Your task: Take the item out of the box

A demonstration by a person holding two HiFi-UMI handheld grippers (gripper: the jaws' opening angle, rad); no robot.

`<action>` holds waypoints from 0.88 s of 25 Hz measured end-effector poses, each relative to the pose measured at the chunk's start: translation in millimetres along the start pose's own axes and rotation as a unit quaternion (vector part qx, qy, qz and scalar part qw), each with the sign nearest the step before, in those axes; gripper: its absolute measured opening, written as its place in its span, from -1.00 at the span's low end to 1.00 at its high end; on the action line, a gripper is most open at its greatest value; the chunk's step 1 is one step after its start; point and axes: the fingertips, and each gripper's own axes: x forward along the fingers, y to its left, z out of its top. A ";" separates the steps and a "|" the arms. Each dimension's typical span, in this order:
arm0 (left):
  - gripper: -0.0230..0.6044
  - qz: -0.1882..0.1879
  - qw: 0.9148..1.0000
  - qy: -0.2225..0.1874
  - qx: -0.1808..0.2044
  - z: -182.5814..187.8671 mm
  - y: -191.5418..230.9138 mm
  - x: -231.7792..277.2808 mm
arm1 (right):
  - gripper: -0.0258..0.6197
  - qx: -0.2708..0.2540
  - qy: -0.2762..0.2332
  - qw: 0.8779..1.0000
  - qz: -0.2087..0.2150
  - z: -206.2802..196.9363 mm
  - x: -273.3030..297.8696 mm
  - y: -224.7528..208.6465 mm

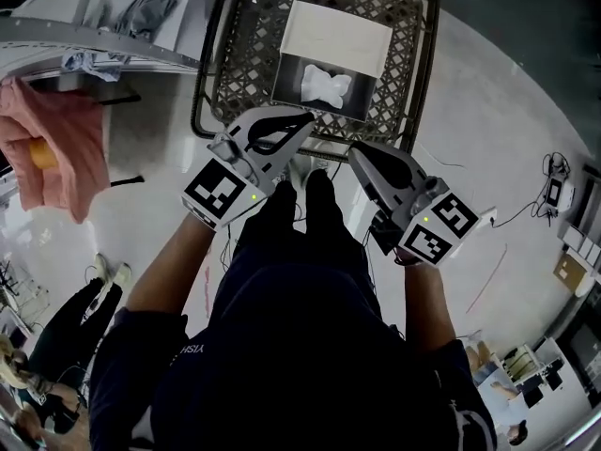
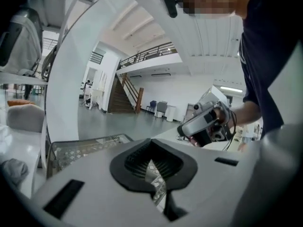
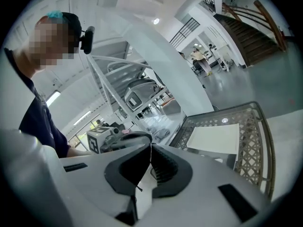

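An open box (image 1: 315, 90) stands inside a black lattice basket (image 1: 214, 73) on the floor, its white lid (image 1: 336, 31) folded back. A white crumpled item (image 1: 326, 85) lies in the box. My left gripper (image 1: 306, 119) hovers over the basket's near rim, shut and empty, its tips just short of the box. My right gripper (image 1: 354, 151) is lower and to the right, outside the basket, also shut on nothing. The right gripper view shows its gripper (image 3: 150, 146), the basket (image 3: 258, 126) and the lid (image 3: 215, 138). The left gripper view shows its gripper (image 2: 152, 145) and the basket (image 2: 83, 148).
A pink cloth (image 1: 56, 144) hangs at the left by a metal shelf rack (image 1: 84, 50) with grey cloths (image 1: 146, 12). Cables and a small device (image 1: 554, 191) lie on the floor at the right. Another person's legs and shoes (image 1: 108, 275) are at lower left.
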 end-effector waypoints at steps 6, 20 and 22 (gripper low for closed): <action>-0.90 -0.006 0.994 0.079 0.079 -47.4 25.7 47.4 | -0.84 0.025 0.017 1.000 0.002 -4.7 6.0 -33.0; -0.84 -0.066 0.954 0.217 0.196 -151.8 64.1 131.0 | -0.84 0.086 0.035 0.996 -0.007 -27.3 9.0 -92.2; -0.74 -0.079 0.944 0.238 0.215 -163.5 64.4 137.1 | -0.84 0.091 0.038 0.995 -0.006 -30.3 10.2 -98.3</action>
